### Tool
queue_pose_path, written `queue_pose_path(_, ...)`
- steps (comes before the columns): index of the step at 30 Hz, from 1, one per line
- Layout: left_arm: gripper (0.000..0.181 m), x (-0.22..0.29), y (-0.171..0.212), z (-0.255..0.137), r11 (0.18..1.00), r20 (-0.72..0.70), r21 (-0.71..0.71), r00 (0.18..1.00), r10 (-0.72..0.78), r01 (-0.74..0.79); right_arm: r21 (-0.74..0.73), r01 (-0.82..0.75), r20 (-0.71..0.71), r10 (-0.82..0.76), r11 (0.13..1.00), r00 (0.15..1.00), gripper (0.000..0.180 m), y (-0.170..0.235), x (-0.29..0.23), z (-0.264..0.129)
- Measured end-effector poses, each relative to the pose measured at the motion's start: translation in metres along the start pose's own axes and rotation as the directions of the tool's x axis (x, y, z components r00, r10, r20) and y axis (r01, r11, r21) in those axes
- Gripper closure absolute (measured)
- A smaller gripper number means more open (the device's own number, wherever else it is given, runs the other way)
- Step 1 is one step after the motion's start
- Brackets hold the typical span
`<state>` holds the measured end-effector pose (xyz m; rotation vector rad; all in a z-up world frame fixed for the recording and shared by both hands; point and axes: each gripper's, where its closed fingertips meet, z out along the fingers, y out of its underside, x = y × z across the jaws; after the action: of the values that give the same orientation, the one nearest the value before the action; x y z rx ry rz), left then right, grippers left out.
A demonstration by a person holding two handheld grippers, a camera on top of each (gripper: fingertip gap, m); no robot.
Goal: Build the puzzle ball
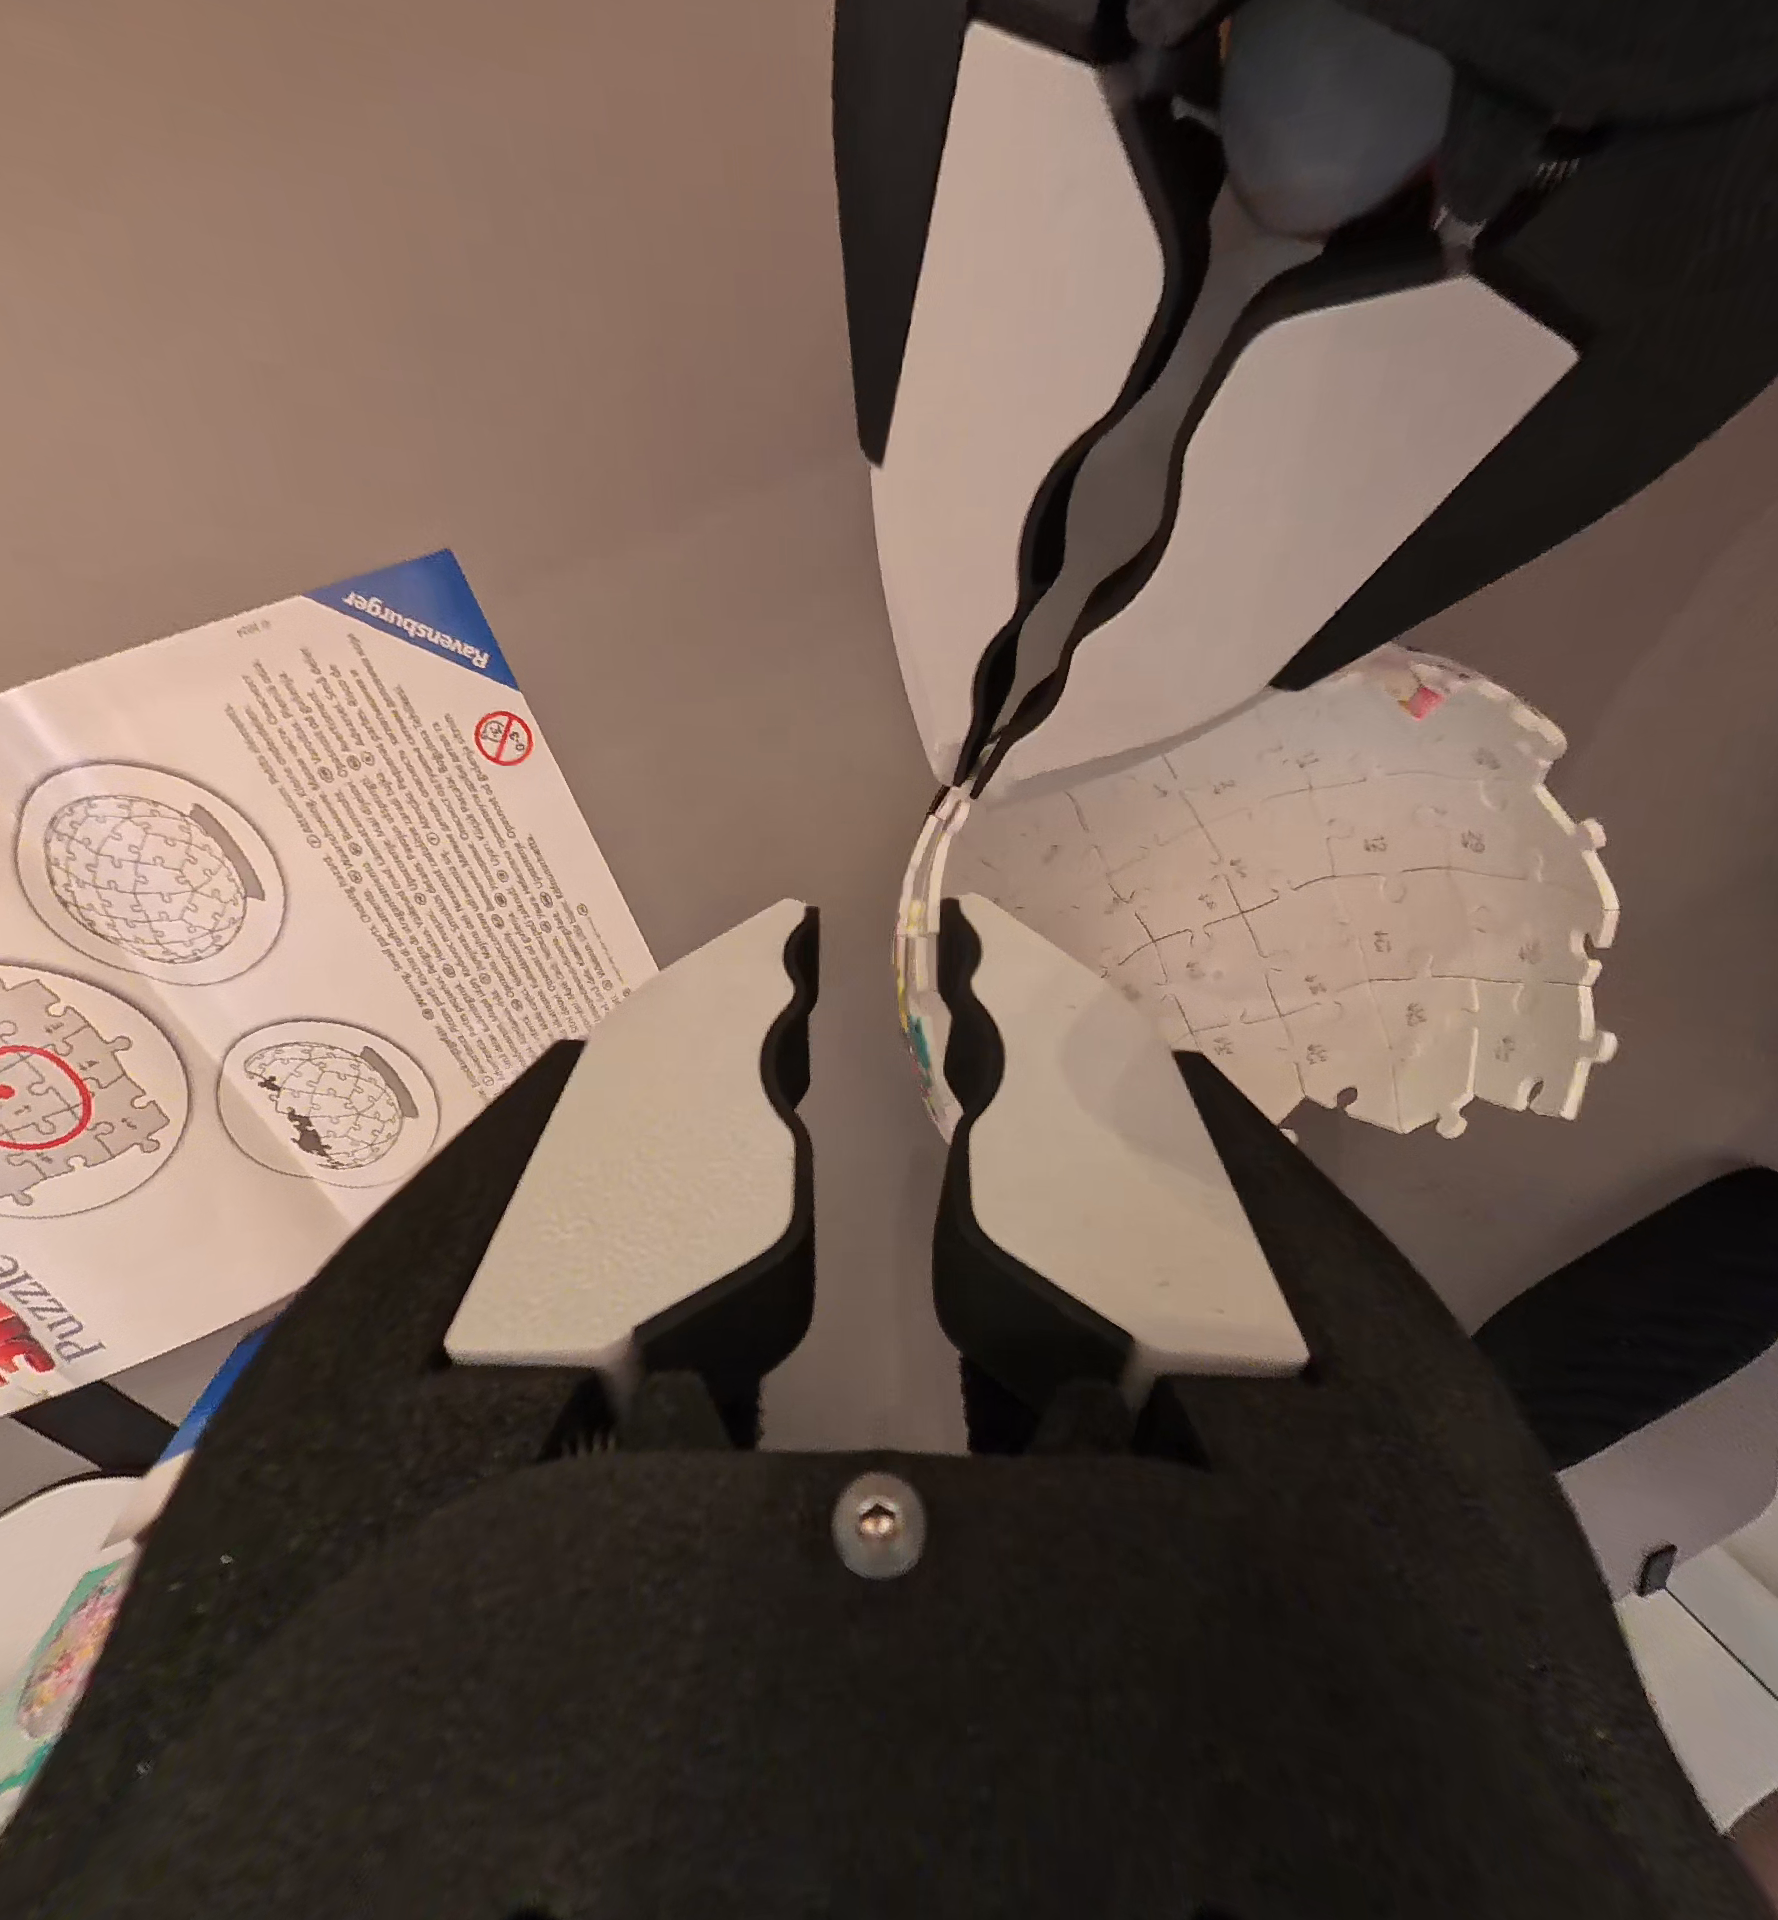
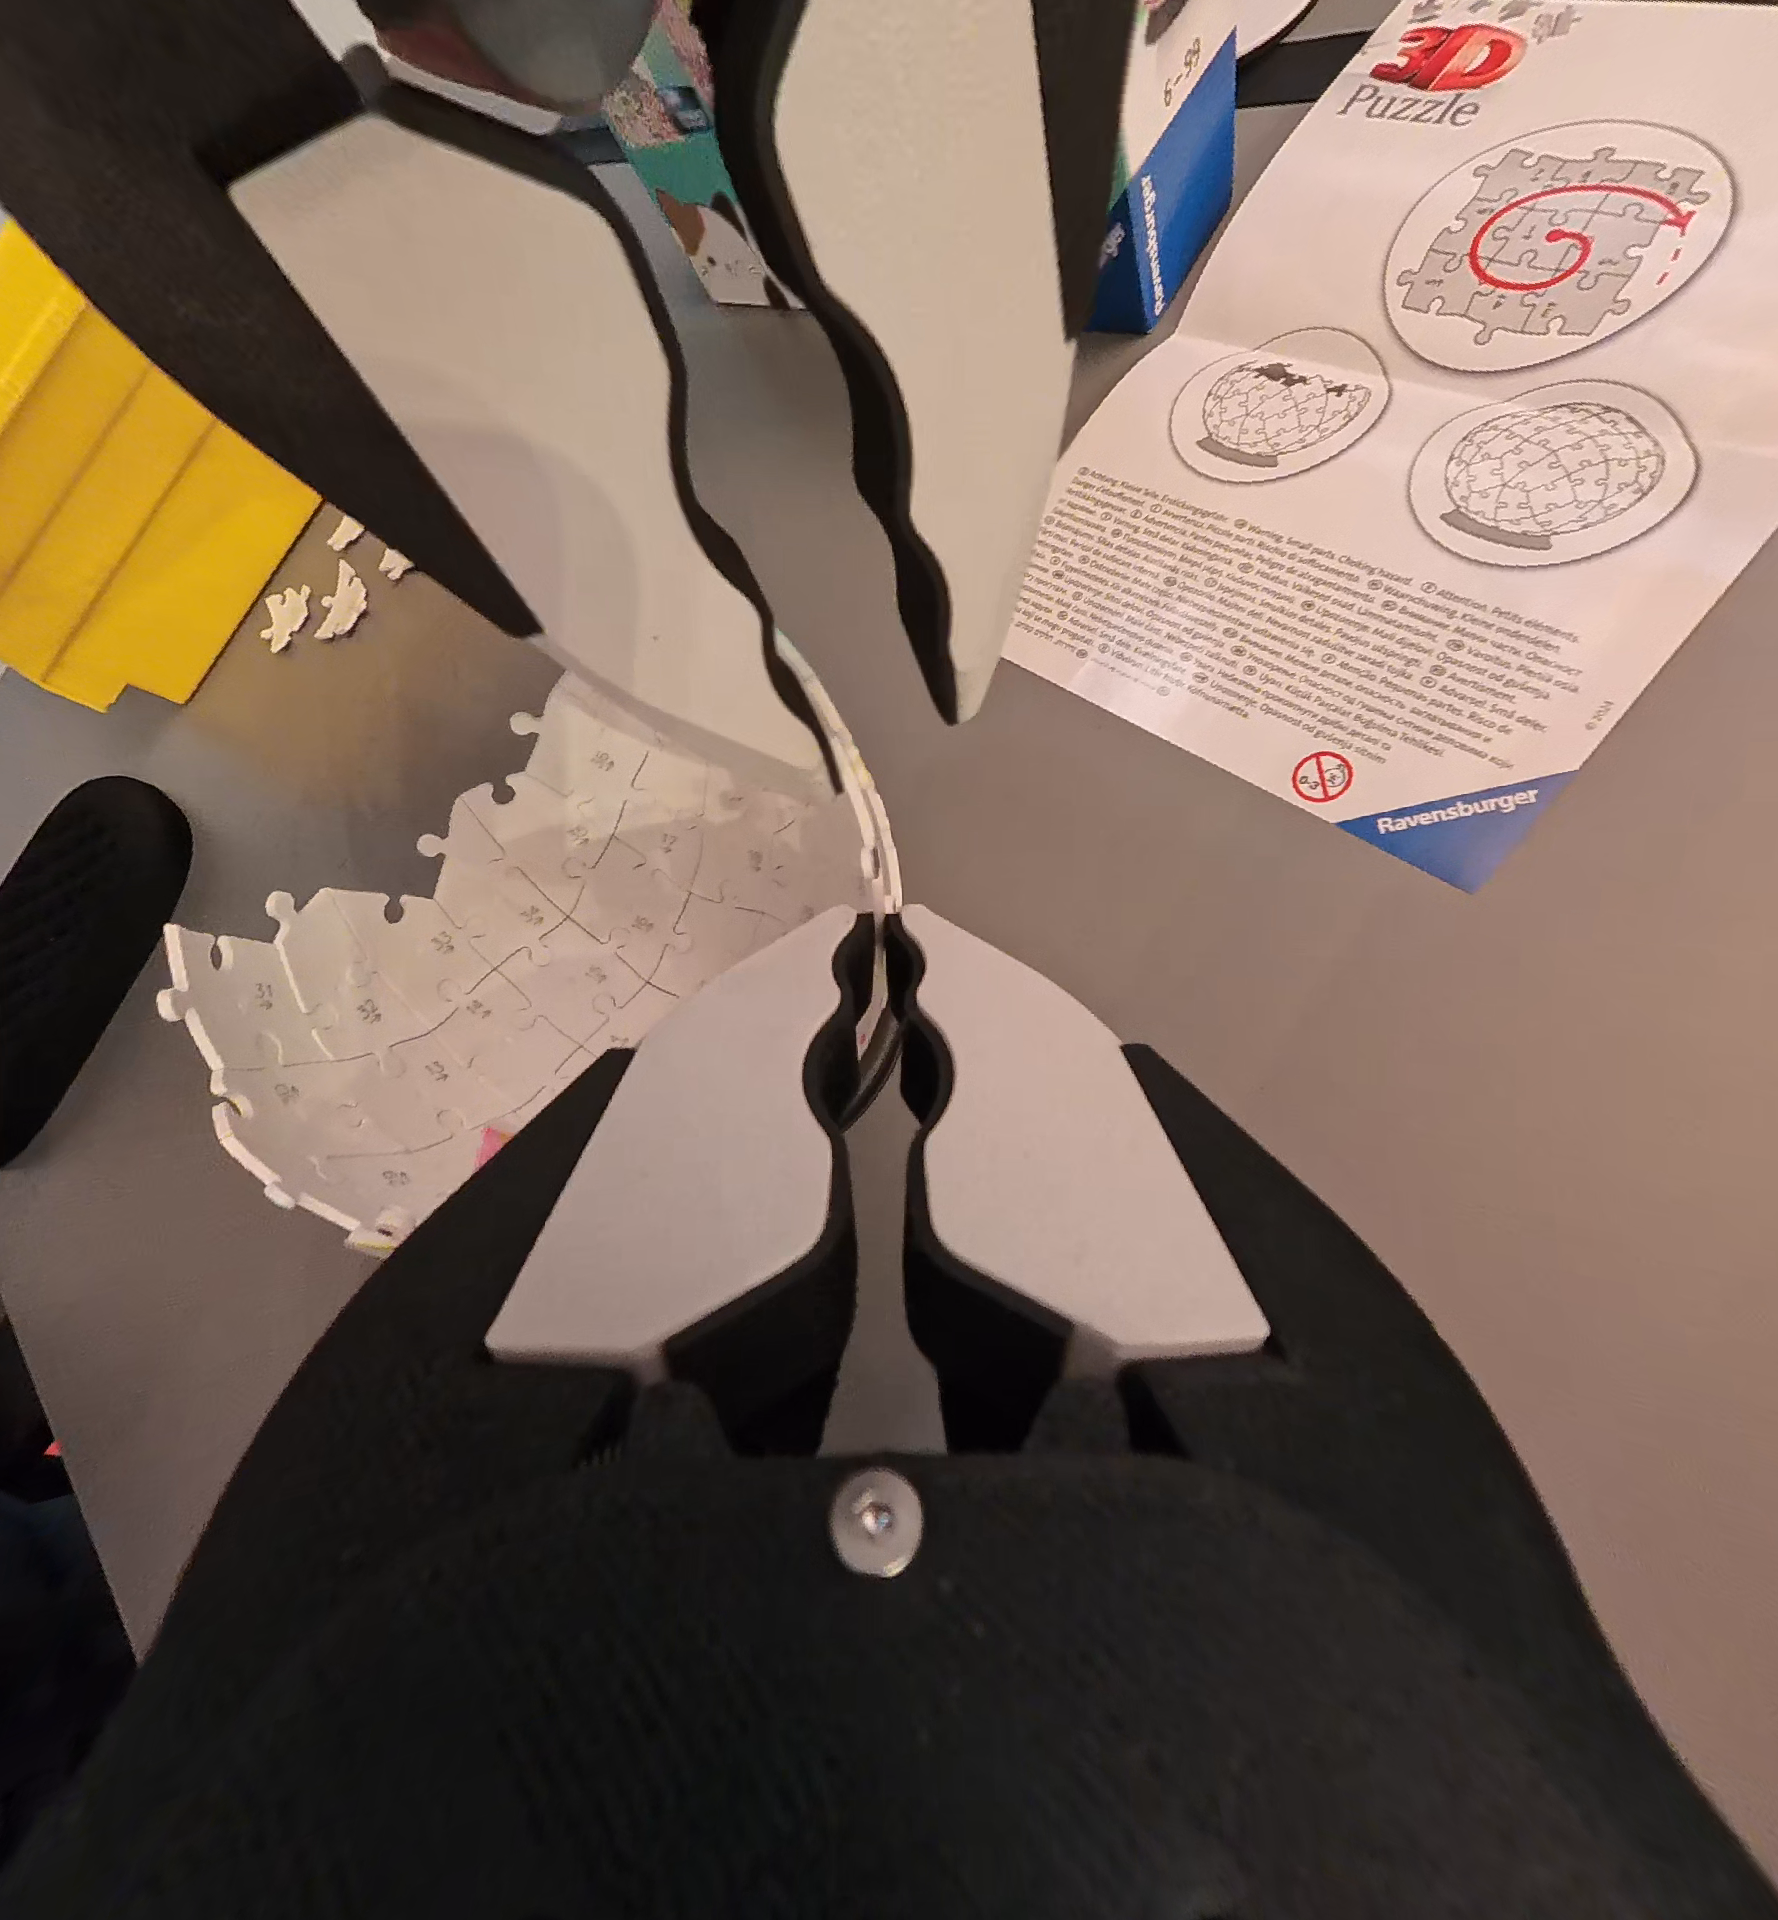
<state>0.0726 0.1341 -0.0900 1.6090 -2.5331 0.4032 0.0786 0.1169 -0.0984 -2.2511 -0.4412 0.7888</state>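
Puzzle ball (image 1: 1311,935): half-built curved white shell, numbered backs inward, jagged tabbed edge, held above the grey table (image 1: 449,312). R gripper (image 2: 880,920) clamps its rim; L gripper (image 1: 877,914) jaws apart, straddling the rim. Instruction sheet (image 2: 1384,499) beside the shell; loose pieces (image 2: 329,597) and yellow bin (image 2: 85,488) beyond it.

My work surface is a plain grey-brown table (image 1: 365,312), matte and evenly lit by soft indoor light that throws only faint shadows. Past its edge I can see the black mesh back of an office chair (image 1: 1643,1299) with a white frame, and pale floor or boards below it in the left wrist view's lower right corner. Toward the table's far left in the right wrist view sits a yellow plastic bin (image 2: 64,488).
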Motion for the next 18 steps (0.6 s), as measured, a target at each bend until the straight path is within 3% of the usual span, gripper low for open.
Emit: queue_pose_path(18, 0.163, -0.0001, 0.0042, 0.0038, 0.998, -0.011, -0.069, 1.0, 0.012, -0.013, -0.002, 0.003, -0.009, -0.003, 1.0, 1.0, 0.177, -0.0003, 0.0016, -0.0001)
